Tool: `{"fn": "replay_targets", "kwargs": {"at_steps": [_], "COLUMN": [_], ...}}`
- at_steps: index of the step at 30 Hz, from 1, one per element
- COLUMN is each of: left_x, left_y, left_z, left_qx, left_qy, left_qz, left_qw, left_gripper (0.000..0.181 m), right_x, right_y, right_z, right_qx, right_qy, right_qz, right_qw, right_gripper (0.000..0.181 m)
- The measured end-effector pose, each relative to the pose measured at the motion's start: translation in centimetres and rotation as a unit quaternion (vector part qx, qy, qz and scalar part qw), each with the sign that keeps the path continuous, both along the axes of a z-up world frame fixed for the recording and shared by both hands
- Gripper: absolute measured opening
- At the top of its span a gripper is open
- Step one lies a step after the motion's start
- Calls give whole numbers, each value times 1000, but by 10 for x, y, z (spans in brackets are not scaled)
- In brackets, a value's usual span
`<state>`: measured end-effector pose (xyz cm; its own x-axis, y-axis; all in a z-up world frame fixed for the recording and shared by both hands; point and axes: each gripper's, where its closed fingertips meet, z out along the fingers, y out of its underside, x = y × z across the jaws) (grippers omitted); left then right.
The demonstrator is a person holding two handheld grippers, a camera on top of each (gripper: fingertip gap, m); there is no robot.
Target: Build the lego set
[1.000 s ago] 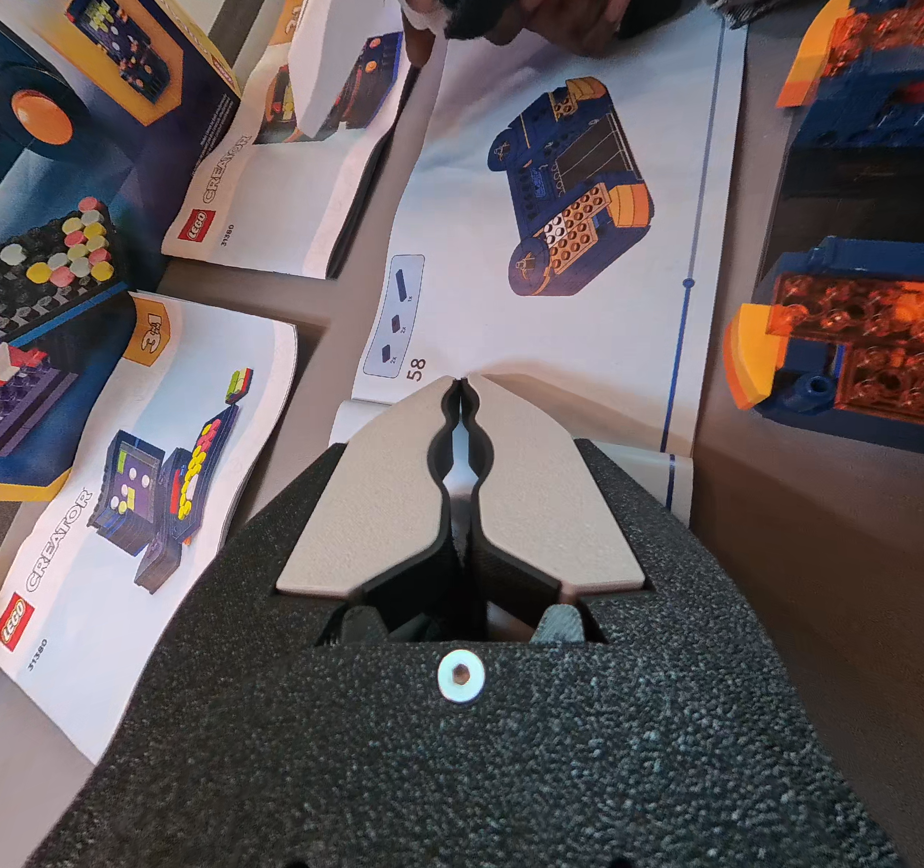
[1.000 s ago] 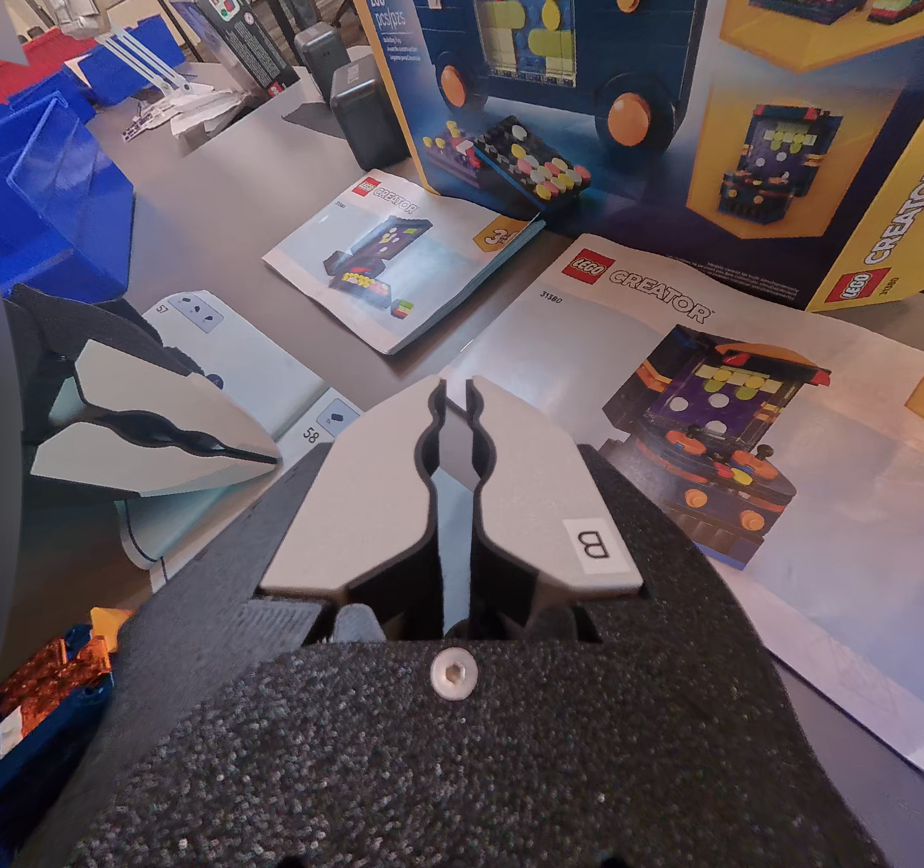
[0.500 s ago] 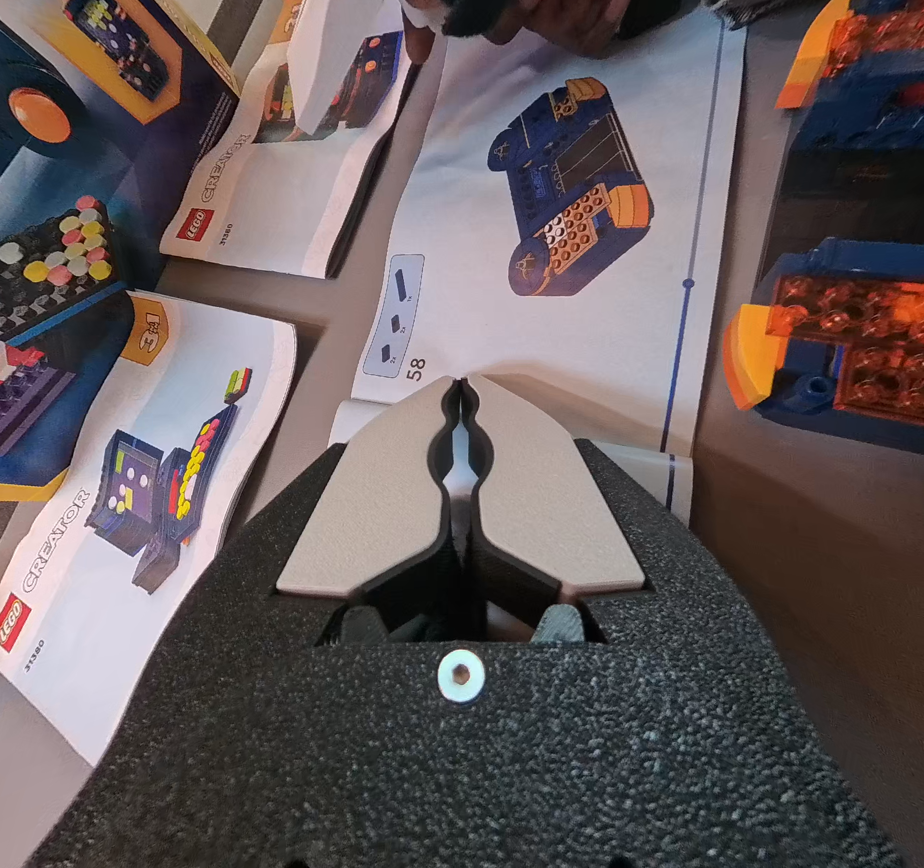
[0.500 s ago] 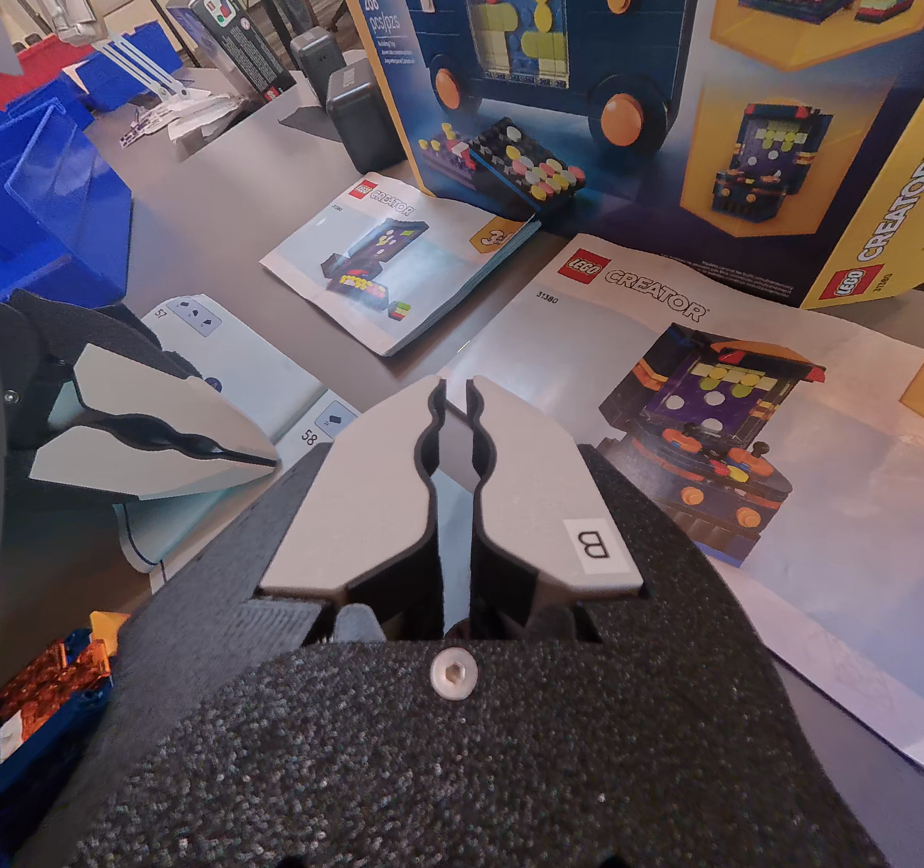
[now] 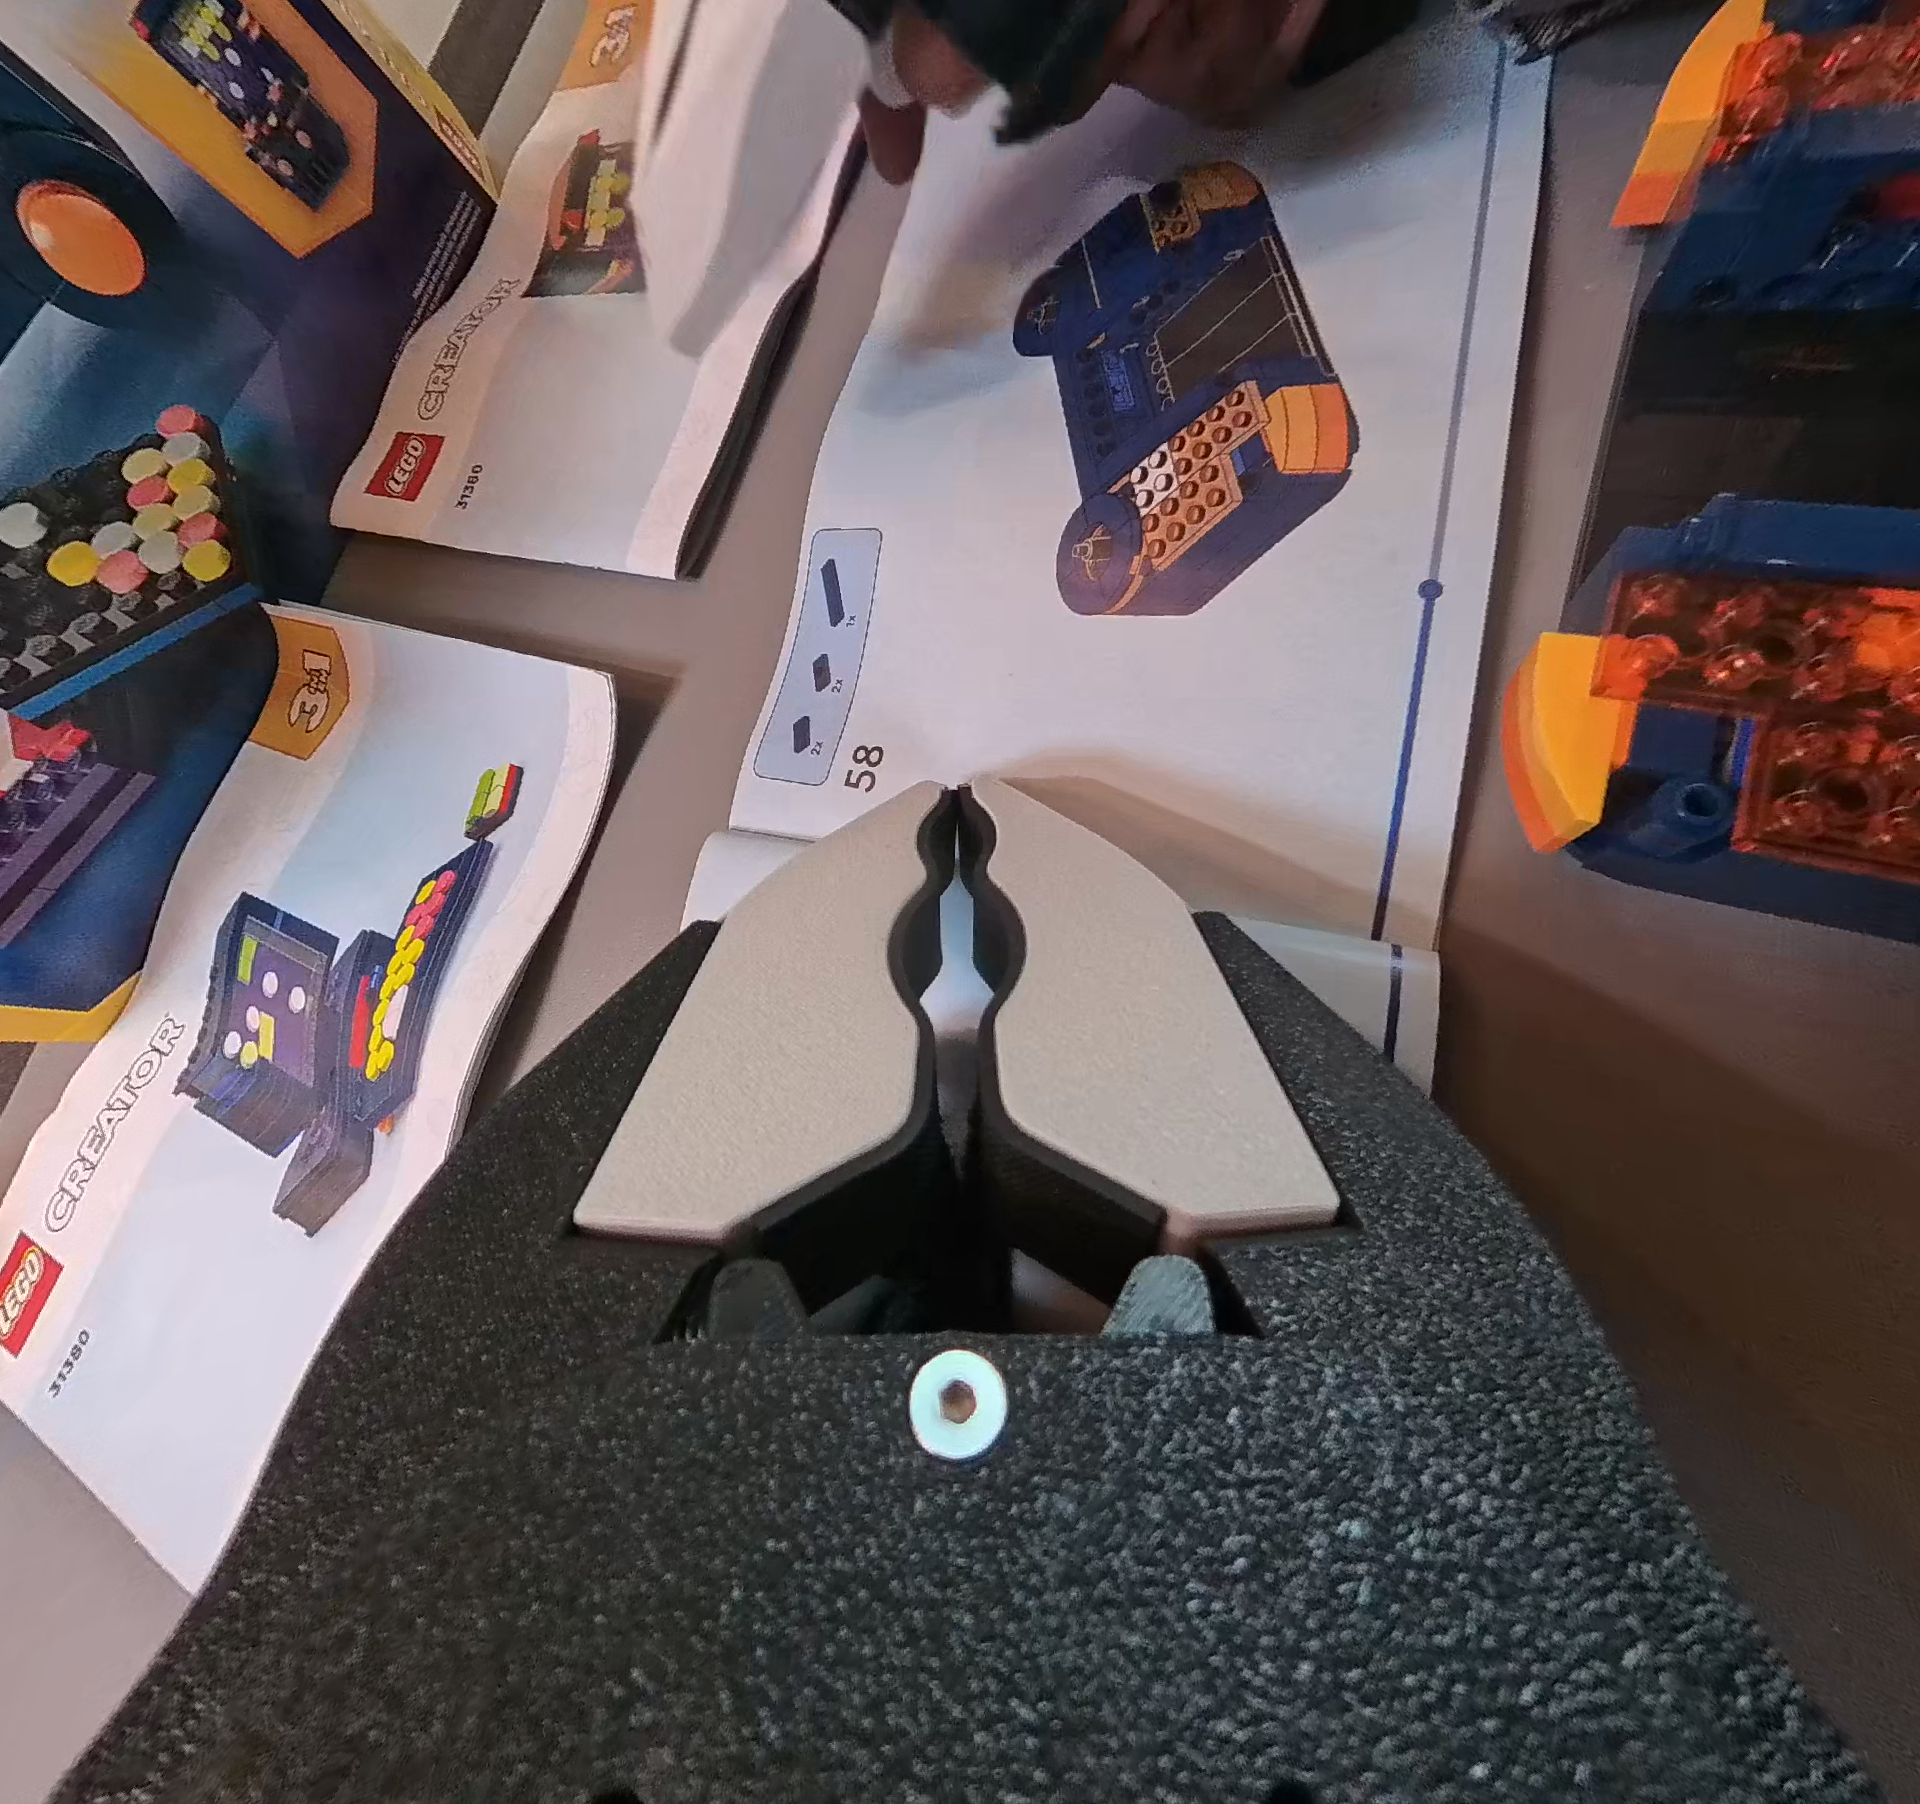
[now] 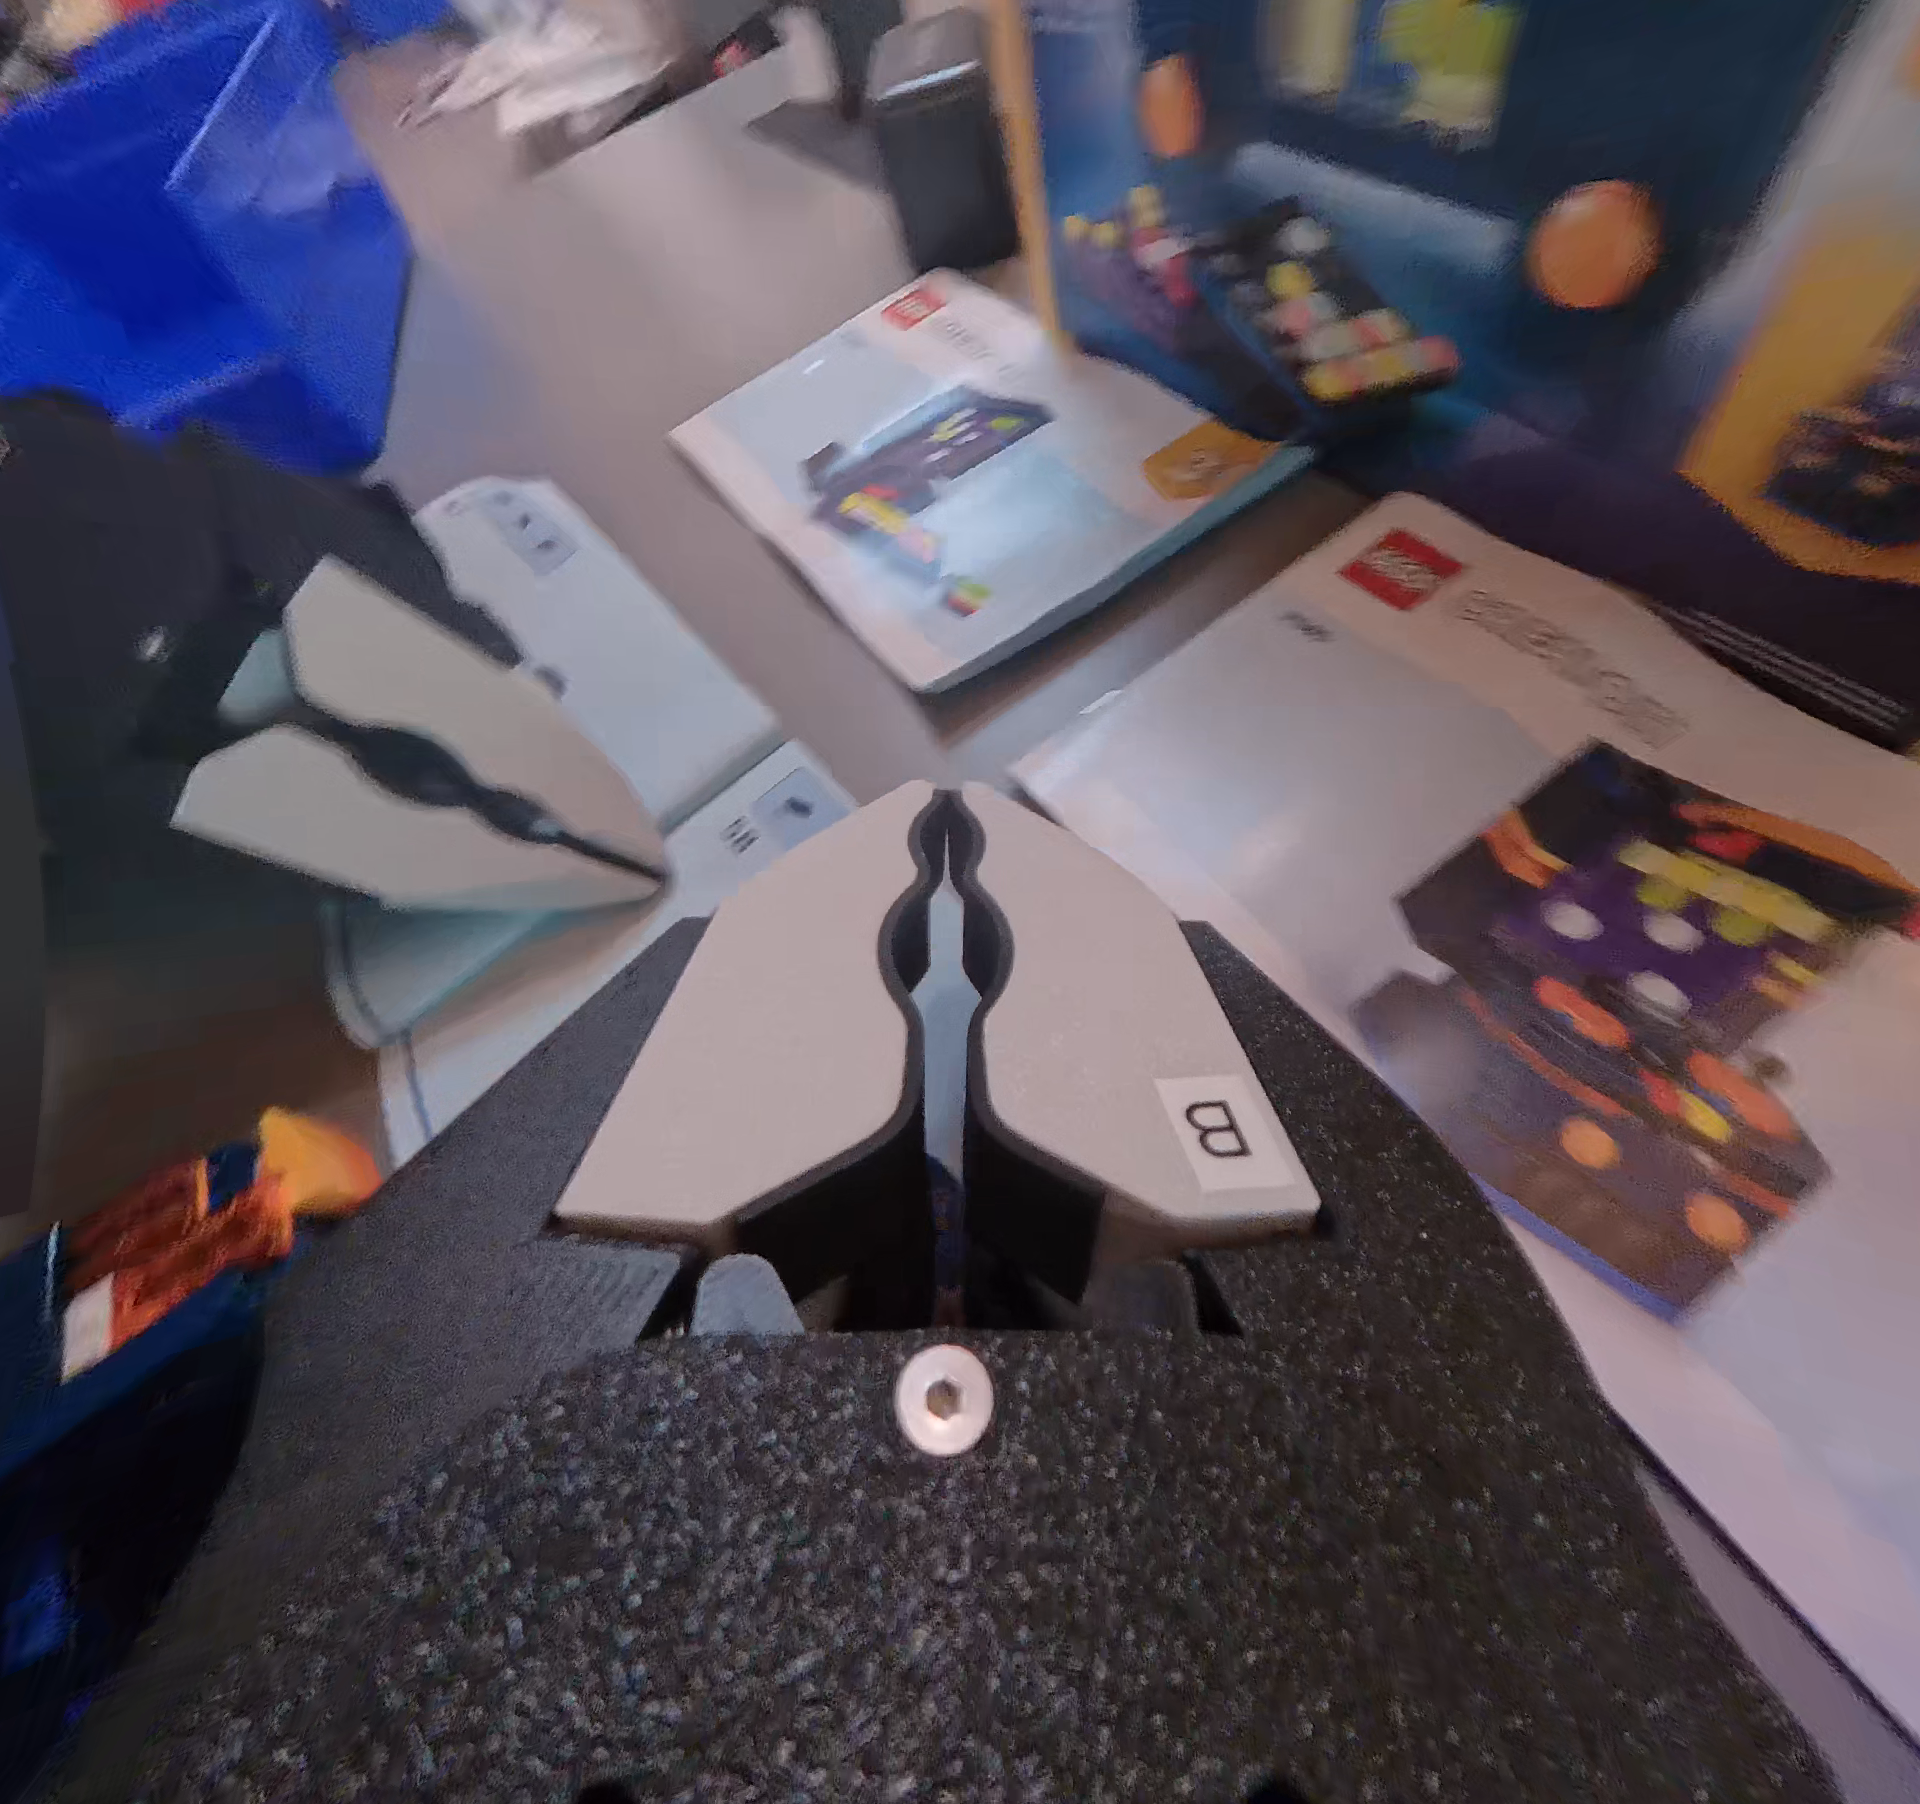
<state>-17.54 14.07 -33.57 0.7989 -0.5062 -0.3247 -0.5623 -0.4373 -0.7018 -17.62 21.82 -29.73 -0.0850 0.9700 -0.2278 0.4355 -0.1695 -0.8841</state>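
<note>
My left gripper [image 5: 956, 794] is shut and empty, its tip over the near edge of the open instruction booklet [image 5: 1143, 632]. It also shows in the right wrist view [image 6: 634, 869], shut, over that booklet [image 6: 623, 653]. The partly built blue and orange lego model [image 5: 1756, 715] lies to the right of the booklet, and shows blurred at the lower left of the right wrist view [image 6: 177, 1224]. My right gripper [image 6: 948, 798] is shut just above the booklet's corner; I cannot tell if paper is between its jaws. A hand [image 5: 1226, 19] holds it at the top of the left wrist view.
Two closed booklets [image 5: 520, 404] [image 5: 270, 1027] lie left of the open one. The lego box [image 6: 1558, 144] stands behind them. A blue bin [image 6: 187, 227] and a dark grey block [image 6: 940, 165] stand farther back on the grey table [image 5: 1662, 1235]. Some 9 cm of space lies between my two pairs of fingers. From either gripper's tips it is about 30 cm to the dark grey block [image 6: 940, 165].
My right gripper's jaws have gone from slightly parted to shut, and it has swung fast, blurring its view. The left gripper has hardly moved.
</note>
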Motion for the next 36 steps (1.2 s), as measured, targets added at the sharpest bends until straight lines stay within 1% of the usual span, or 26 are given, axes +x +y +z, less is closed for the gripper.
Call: {"fn": "replay_targets", "kwargs": {"at_steps": [2,4,5,7,8,11,15,36], "left_x": [0,0,0,0,0,0,0,0], "left_y": [0,0,0,0,0,0,0,0], "left_z": [0,0,0,0,0,0,0,0], "left_qx": [0,0,0,-1,-1,0,-1,0], "left_qy": [-1,0,0,-1,-1,-1,-1,0], "left_qz": [0,0,0,0,0,0,0,0], "left_qw": [1000,1000,1000,1000,1000,1000,1000,1000], "left_gripper": [0,0,0,0,0,0,0,0], "right_x": [-1,1,3,2,3,2,3,3], "right_y": [-18,-31,-32,-33,-33,-33,-33,-33], "right_z": [-10,-27,-39,-38,-38,-38,-39,-39], "right_qx": [35,95,133,185,191,177,189,181], "right_qy": [-32,-84,-120,-108,-108,-110,-108,-109], "right_qz": [57,93,99,95,95,96,95,96], "right_qw": [997,988,979,972,971,973,971,973], "right_gripper": [0,0,0,0,0,0,0,0]}}
